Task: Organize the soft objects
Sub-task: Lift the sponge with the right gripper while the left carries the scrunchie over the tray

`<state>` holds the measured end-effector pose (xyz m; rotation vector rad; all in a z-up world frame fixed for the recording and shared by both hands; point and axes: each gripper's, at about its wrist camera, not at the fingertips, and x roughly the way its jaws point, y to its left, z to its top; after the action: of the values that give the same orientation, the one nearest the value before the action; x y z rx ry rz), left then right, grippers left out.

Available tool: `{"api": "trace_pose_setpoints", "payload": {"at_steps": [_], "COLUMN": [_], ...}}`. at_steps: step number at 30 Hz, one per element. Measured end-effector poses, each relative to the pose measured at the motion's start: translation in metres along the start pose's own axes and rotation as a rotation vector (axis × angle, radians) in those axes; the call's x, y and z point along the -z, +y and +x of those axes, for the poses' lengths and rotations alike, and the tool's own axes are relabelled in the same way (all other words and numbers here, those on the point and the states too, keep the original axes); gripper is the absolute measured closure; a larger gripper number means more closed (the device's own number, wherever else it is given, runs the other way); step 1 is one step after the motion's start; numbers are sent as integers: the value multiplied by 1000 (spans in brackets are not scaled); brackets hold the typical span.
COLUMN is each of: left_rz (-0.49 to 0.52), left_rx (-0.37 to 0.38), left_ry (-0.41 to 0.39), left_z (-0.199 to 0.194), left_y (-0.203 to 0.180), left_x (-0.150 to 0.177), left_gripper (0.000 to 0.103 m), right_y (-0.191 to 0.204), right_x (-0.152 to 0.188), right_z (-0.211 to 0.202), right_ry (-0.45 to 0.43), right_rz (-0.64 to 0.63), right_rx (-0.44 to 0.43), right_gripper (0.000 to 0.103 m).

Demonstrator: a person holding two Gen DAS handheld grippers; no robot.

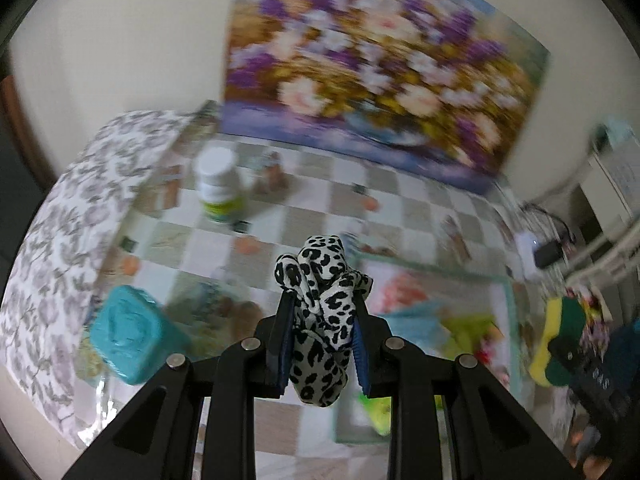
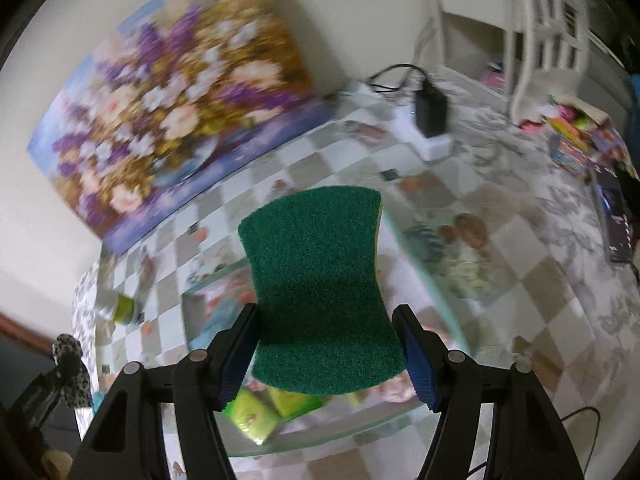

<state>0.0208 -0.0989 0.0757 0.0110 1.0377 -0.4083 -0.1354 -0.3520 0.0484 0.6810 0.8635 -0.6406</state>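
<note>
My left gripper [image 1: 322, 300] is shut on a black-and-white leopard-print scrunchie [image 1: 320, 320] and holds it in the air above the table. My right gripper [image 2: 326, 320] is shut on a green-topped yellow sponge [image 2: 320, 280], also held above the table. The sponge and right gripper show at the right edge of the left wrist view [image 1: 560, 340]. The scrunchie shows at the lower left of the right wrist view [image 2: 72, 364]. Under both grippers lies a shallow glass-rimmed tray [image 2: 424, 276] with bright soft items inside; it also shows in the left wrist view [image 1: 510, 292].
A checked tablecloth [image 1: 312, 184] covers the table. A white pill bottle [image 1: 218, 184] and a teal box [image 1: 128, 336] stand at the left. A flower painting [image 1: 372, 64] leans on the back wall. A charger and cable [image 2: 430, 114] lie at the back right.
</note>
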Motion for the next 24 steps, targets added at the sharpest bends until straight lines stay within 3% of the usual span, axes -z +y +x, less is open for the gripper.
{"api": "trace_pose_setpoints", "payload": {"at_steps": [10, 17, 24], "left_rz": [172, 271, 288], "left_rx": [22, 23, 8], "left_ry": [65, 134, 210], "left_z": [16, 33, 56], "left_y": [-74, -111, -119], "left_x": [27, 53, 67], "left_gripper": [76, 75, 73], "right_y": [-48, -51, -39], "right_x": [-14, -15, -11], "right_z": [-5, 2, 12], "right_ry": [-14, 9, 42], "right_rz": [75, 59, 10], "right_rx": [32, 41, 38], "right_gripper": [33, 33, 32]}}
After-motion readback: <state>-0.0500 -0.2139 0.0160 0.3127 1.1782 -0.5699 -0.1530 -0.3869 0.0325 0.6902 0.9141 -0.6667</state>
